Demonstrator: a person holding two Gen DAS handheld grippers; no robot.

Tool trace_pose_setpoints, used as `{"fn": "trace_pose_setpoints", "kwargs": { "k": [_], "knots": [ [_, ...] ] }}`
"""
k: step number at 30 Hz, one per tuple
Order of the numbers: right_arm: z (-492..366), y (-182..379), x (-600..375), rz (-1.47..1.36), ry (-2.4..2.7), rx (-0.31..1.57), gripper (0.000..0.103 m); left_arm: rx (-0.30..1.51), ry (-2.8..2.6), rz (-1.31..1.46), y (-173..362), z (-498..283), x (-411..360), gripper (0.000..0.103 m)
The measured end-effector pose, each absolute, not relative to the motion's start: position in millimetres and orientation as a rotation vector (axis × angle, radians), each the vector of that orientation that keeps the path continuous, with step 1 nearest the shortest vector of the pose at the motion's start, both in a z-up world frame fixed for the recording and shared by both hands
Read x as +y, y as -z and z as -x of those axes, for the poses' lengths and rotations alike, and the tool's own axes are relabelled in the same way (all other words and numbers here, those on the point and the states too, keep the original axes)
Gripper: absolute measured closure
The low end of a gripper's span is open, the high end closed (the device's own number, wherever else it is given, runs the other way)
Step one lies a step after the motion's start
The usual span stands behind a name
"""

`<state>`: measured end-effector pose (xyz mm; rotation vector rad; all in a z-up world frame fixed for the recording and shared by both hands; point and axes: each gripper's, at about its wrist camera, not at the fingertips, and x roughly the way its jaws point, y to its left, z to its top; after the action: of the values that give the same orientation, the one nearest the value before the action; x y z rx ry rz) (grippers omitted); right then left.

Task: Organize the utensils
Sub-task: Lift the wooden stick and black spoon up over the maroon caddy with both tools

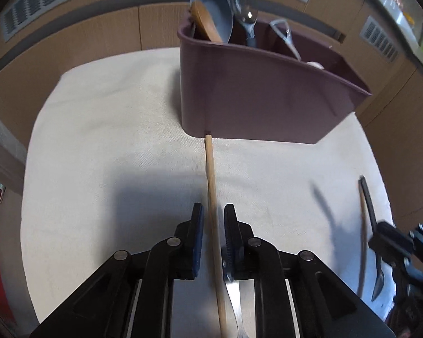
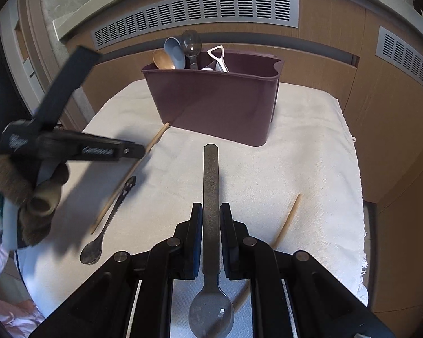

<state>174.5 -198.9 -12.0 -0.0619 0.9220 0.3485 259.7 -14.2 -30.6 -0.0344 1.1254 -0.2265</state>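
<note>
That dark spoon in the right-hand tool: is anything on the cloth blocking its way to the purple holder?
Nothing visible does. Only bare cloth lies between the dark spoon, clamped in the right tool, and the purple holder. One wooden stick lies off to the left, another to the right.

Free room vs. obstacles: white cloth point(image 2: 310, 146) lies bare btwn right gripper point(image 2: 211, 233) and purple caddy point(image 2: 217, 104), also to caddy's right. Caddy walls off the far end; utensils rise above its rim. Left side crowded: left gripper point(image 2: 79, 148), wooden stick point(image 2: 132, 170), dark spoon point(image 2: 110, 219). Second stick point(image 2: 289, 217) lies near right.
</note>
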Motion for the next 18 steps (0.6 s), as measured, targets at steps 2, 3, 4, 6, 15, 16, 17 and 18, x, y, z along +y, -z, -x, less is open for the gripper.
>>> {"fn": "trace_pose_setpoints", "kwargs": {
  "k": [2, 3, 4, 6, 15, 16, 17, 18],
  "knots": [
    [-175.1, 13.8, -201.2, 0.063, -0.348, 0.928, 0.092, 1.164, 0.218, 0.005, 40.3, -271.9, -19.9, 0.086],
    [-176.3, 14.9, -202.8, 0.061, -0.346, 0.930, 0.092, 1.175, 0.214, -0.015, 50.4, -278.0, -25.7, 0.086],
    [-177.6, 16.1, -204.8, 0.057, -0.344, 0.933, 0.092, 1.153, 0.210, -0.043, 49.5, -279.6, -29.8, 0.086],
    [-179.6, 19.0, -209.0, 0.044, -0.338, 0.938, 0.092, 1.140, 0.207, -0.101, 49.5, -279.9, -38.9, 0.088],
    [-177.6, 17.7, -212.7, 0.013, -0.344, 0.922, 0.092, 1.107, 0.269, -0.073, 48.0, -223.7, -25.5, 0.094],
    [-177.9, 16.5, -212.0, 0.014, -0.344, 0.920, 0.092, 1.110, 0.273, -0.070, 48.0, -216.4, -23.2, 0.094],
    [-178.1, 14.8, -210.9, 0.016, -0.345, 0.917, 0.092, 1.112, 0.274, -0.068, 47.8, -210.7, -21.4, 0.094],
    [-178.2, 13.4, -210.0, 0.016, -0.346, 0.914, 0.092, 1.122, 0.279, -0.065, 47.0, -204.8, -19.6, 0.094]
  ]
}}
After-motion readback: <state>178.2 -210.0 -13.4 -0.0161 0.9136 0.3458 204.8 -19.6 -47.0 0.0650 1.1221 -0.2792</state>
